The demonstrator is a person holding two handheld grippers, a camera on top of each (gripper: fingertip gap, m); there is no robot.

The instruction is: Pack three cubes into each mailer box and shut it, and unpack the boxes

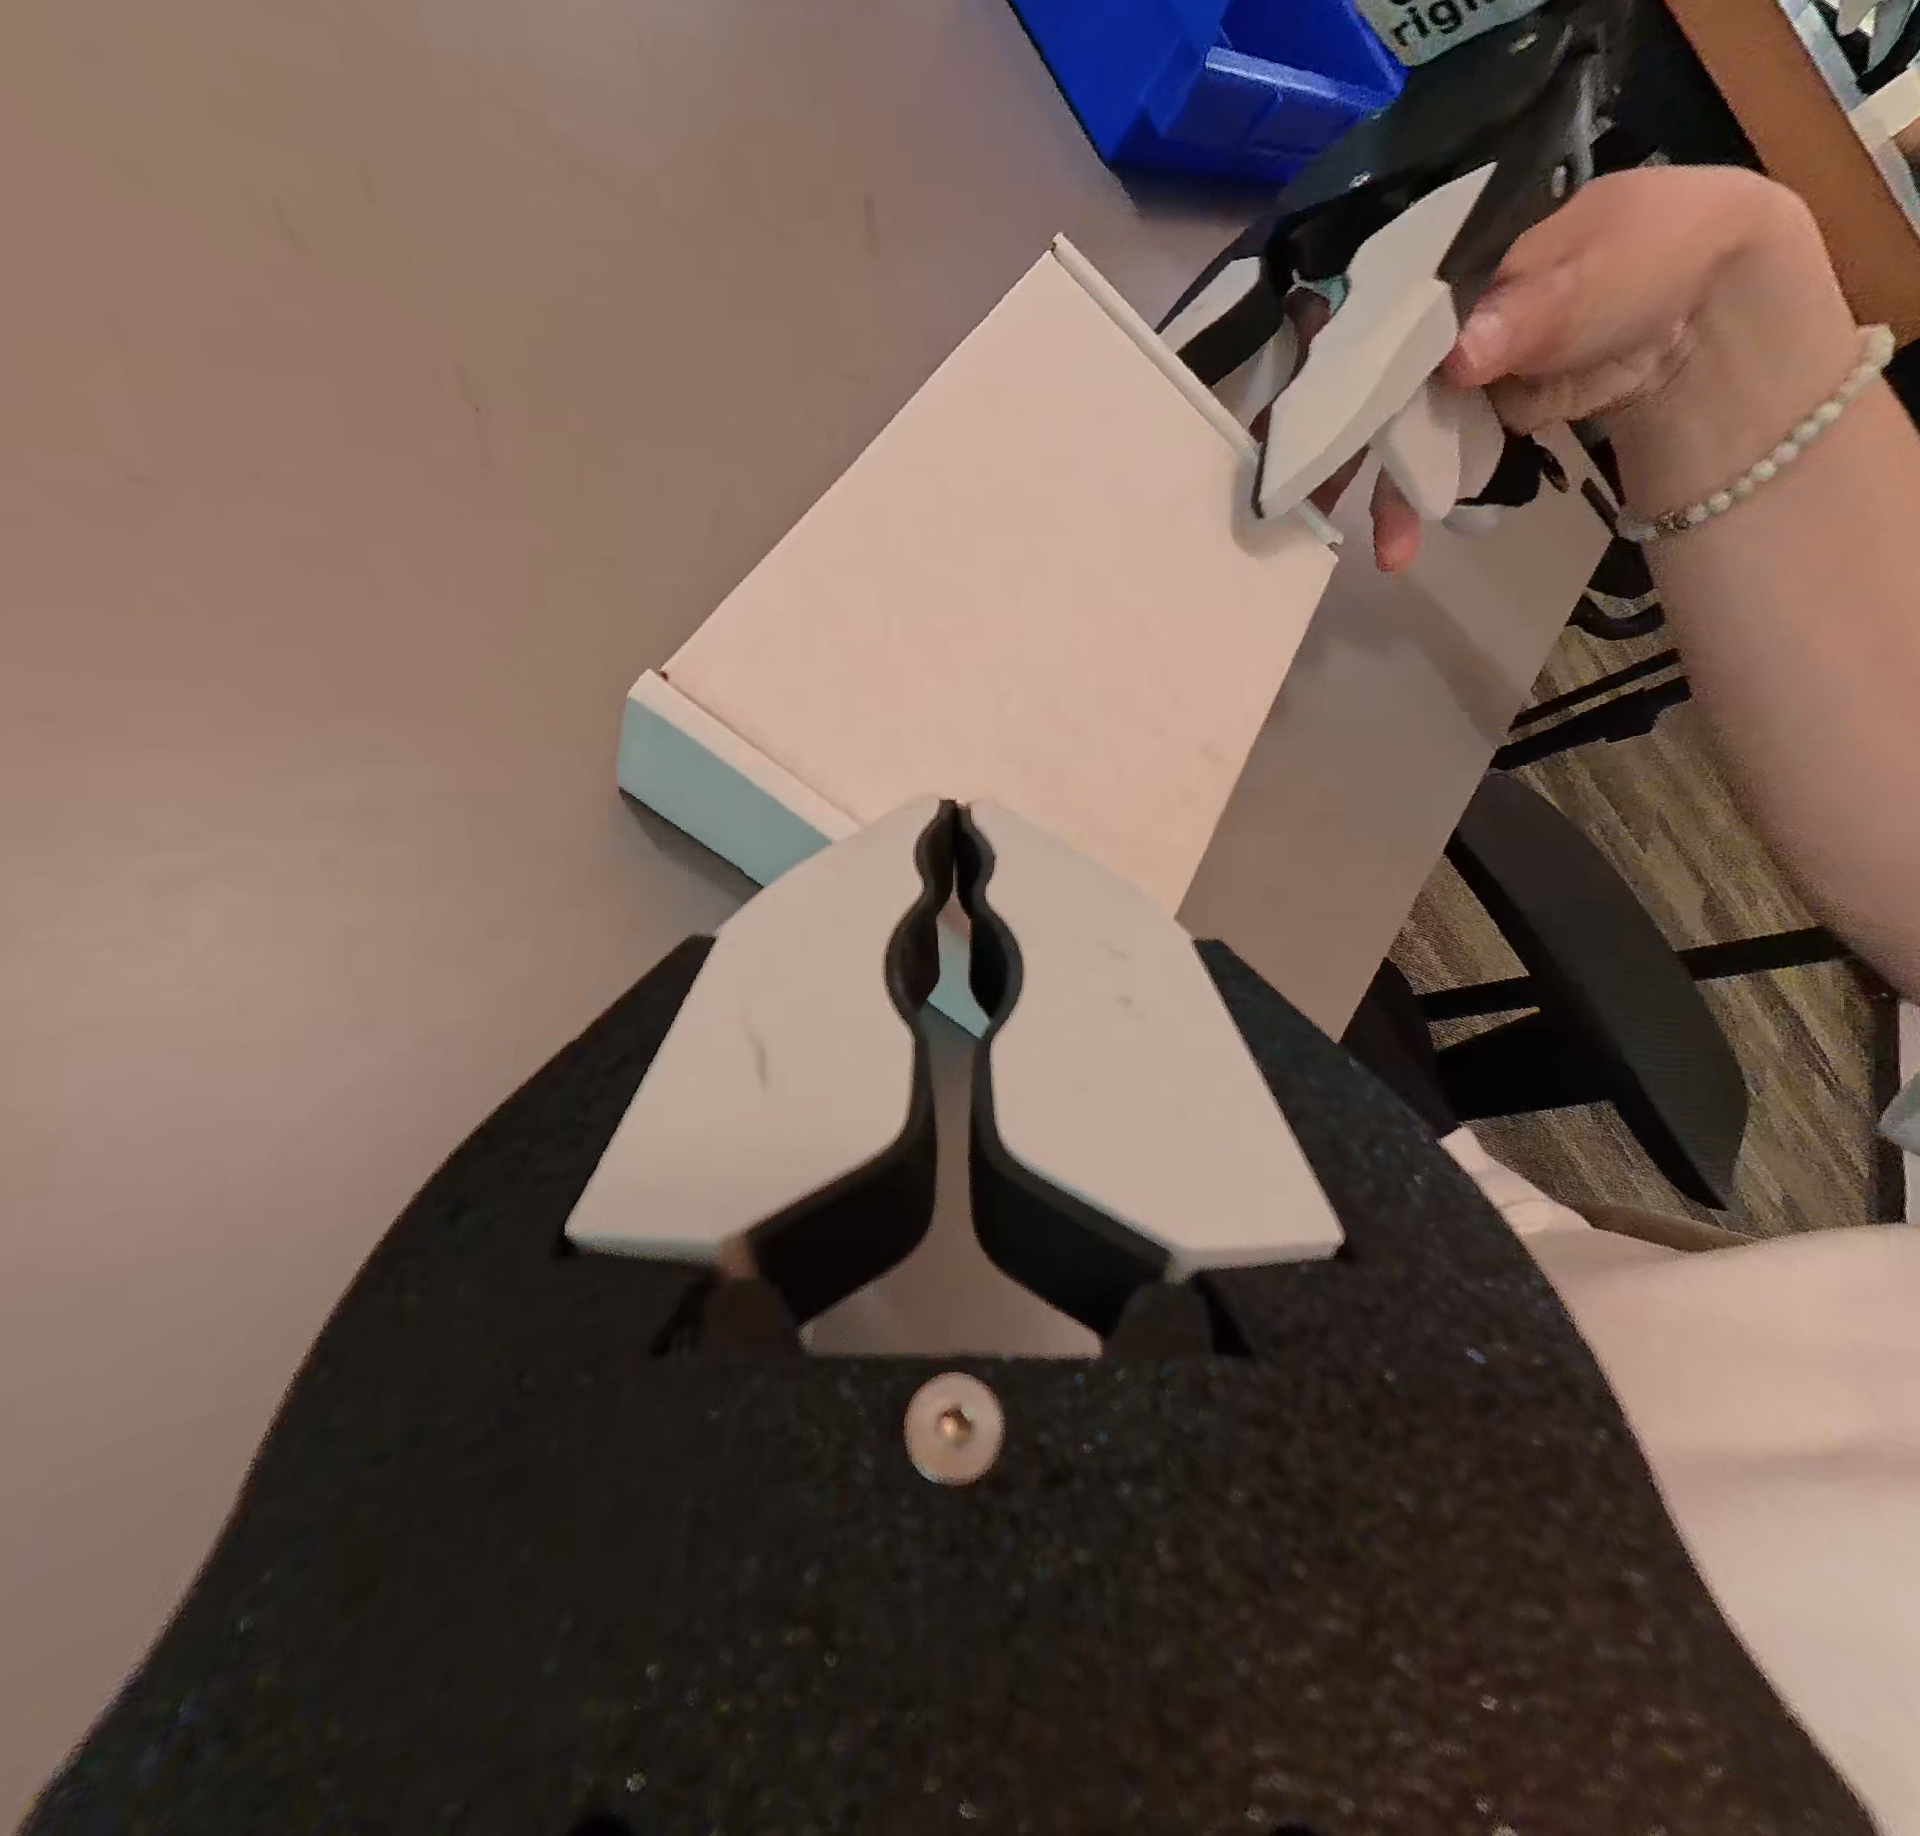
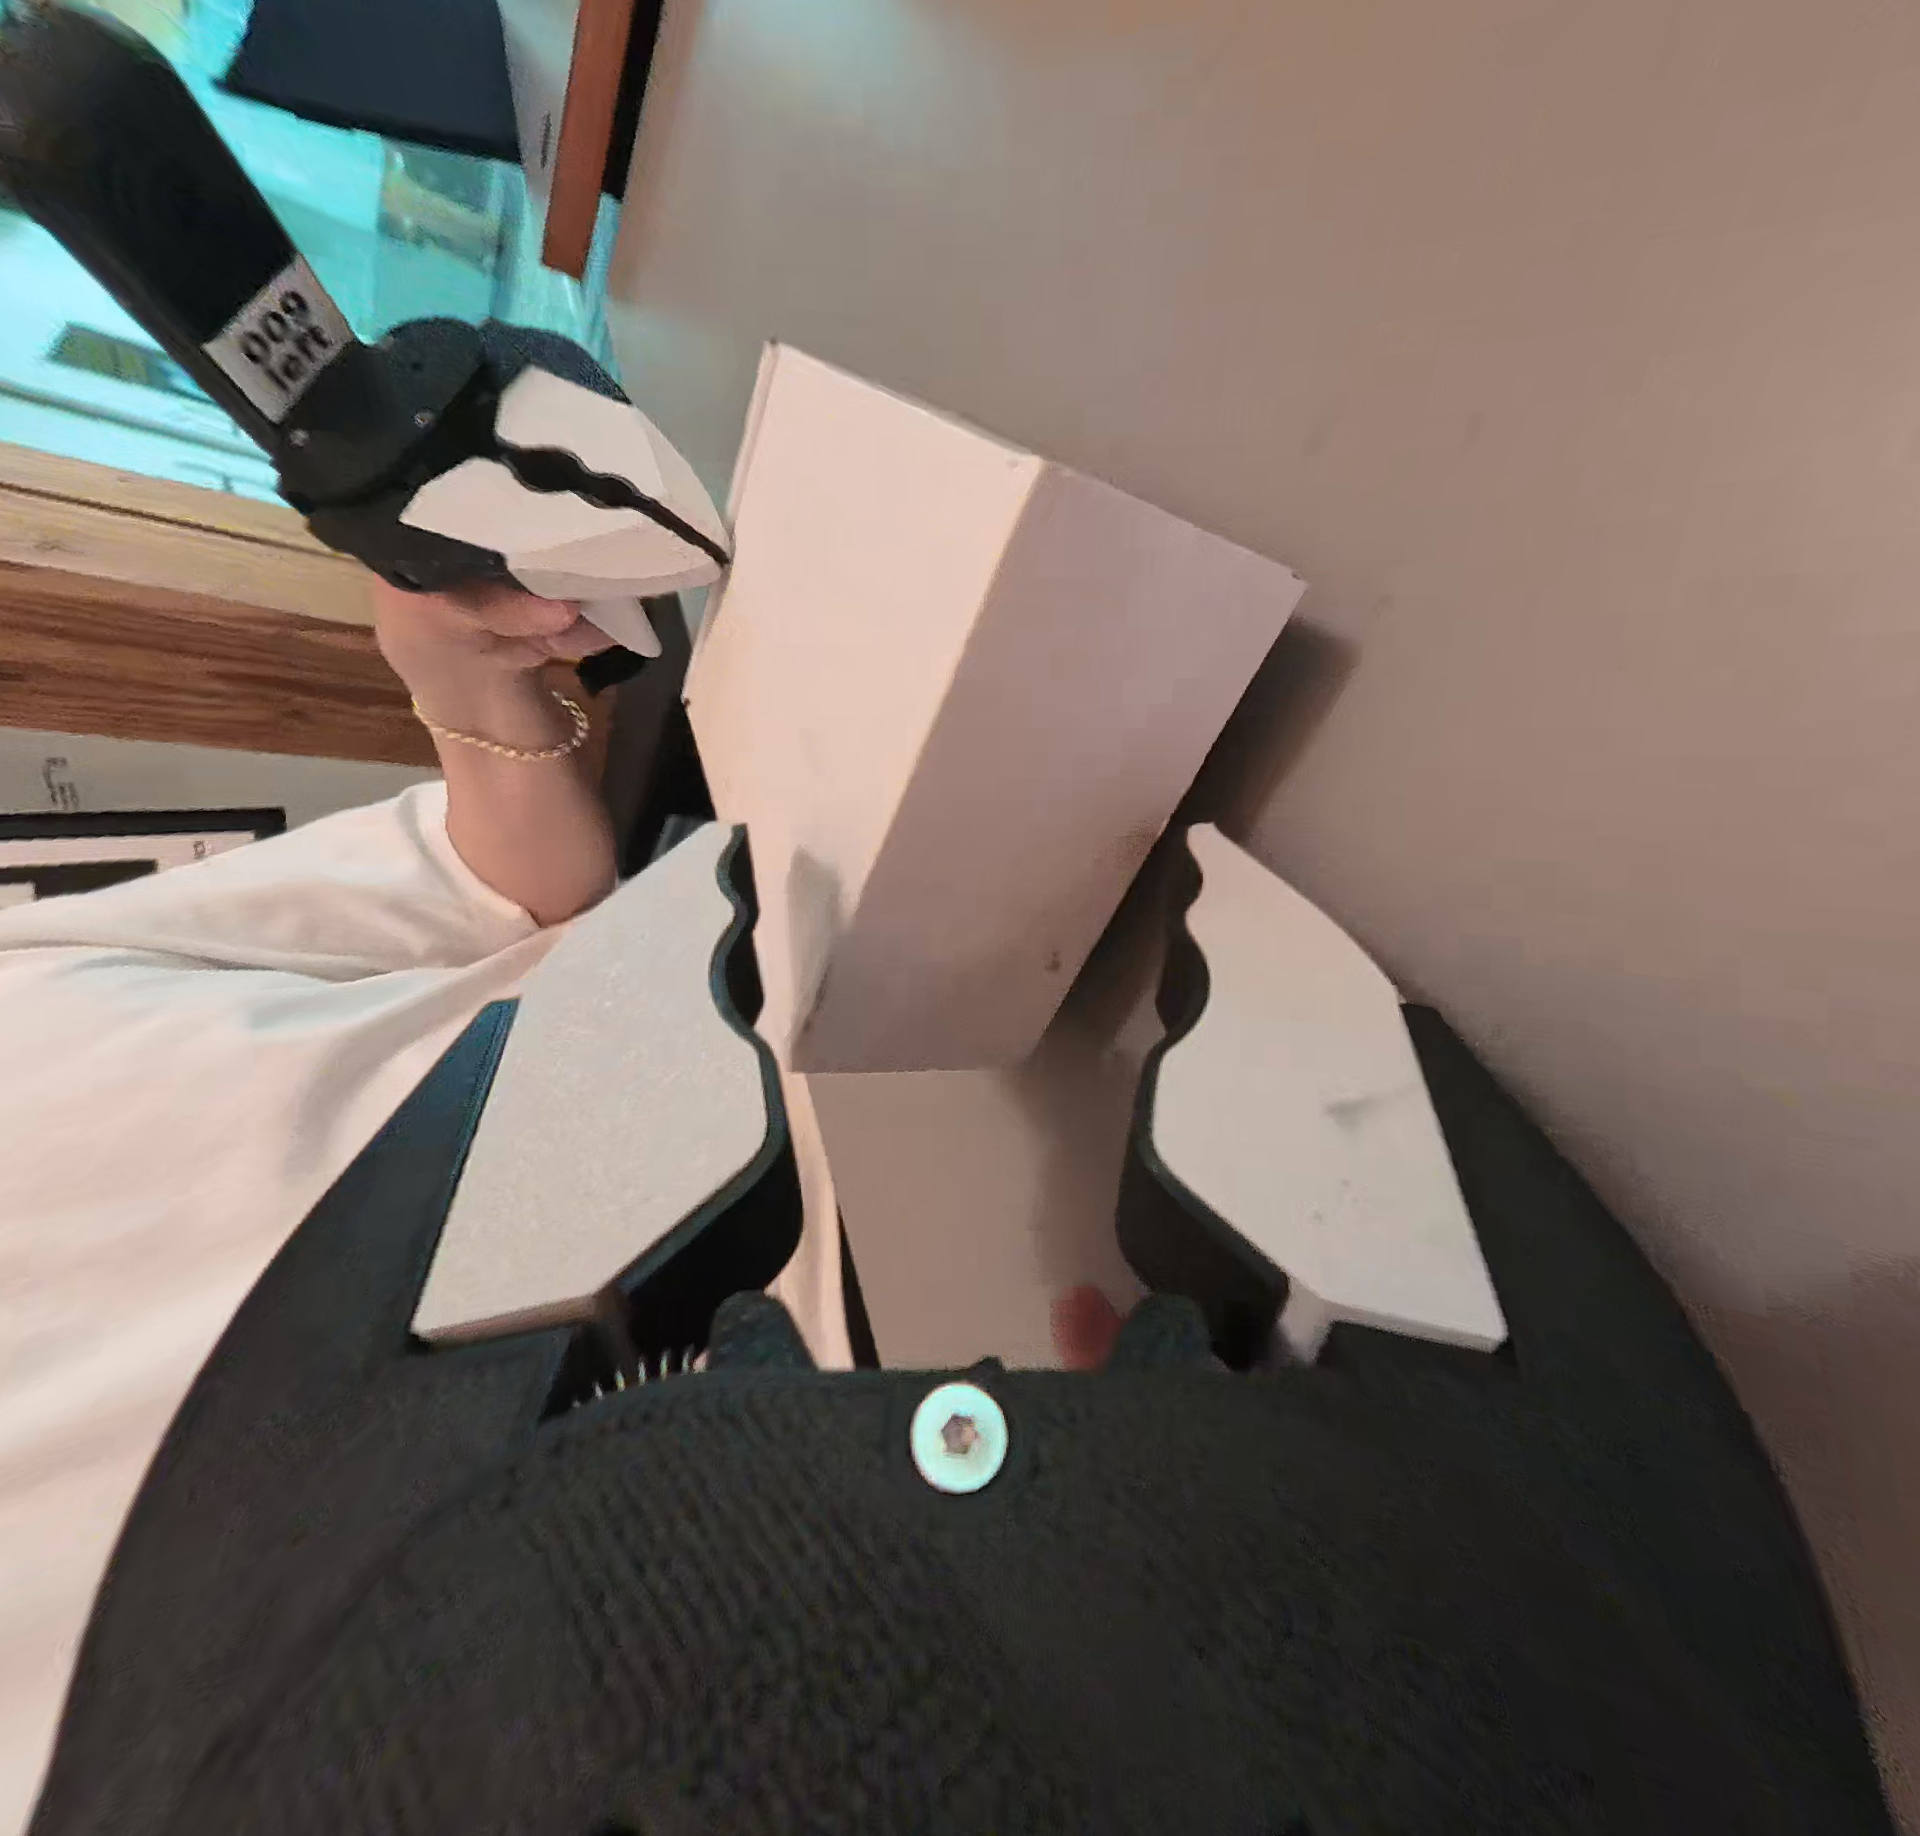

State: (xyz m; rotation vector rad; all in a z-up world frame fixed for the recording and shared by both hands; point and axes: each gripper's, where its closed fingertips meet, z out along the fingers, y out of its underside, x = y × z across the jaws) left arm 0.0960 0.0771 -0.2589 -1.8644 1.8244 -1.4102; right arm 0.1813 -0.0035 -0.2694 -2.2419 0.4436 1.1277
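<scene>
Your white mailer box (image 1: 997, 581) sits closed on the worktop (image 1: 364, 436), near its edge, with a blue bin (image 1: 1174, 30) beyond the box's far end. Your left claw (image 1: 951, 820) is pinched together and empty, its tips at the box's near edge, probably to steady it. At the opposite edge of the box, your right claw (image 2: 966, 913) is spread wide, gripping nothing, and one corner of the box lies between its fingers (image 2: 623, 1059). That placement suggests you mean to catch the lid flap and lift it. No cubes are visible; whether the box is filled cannot be told.
</scene>
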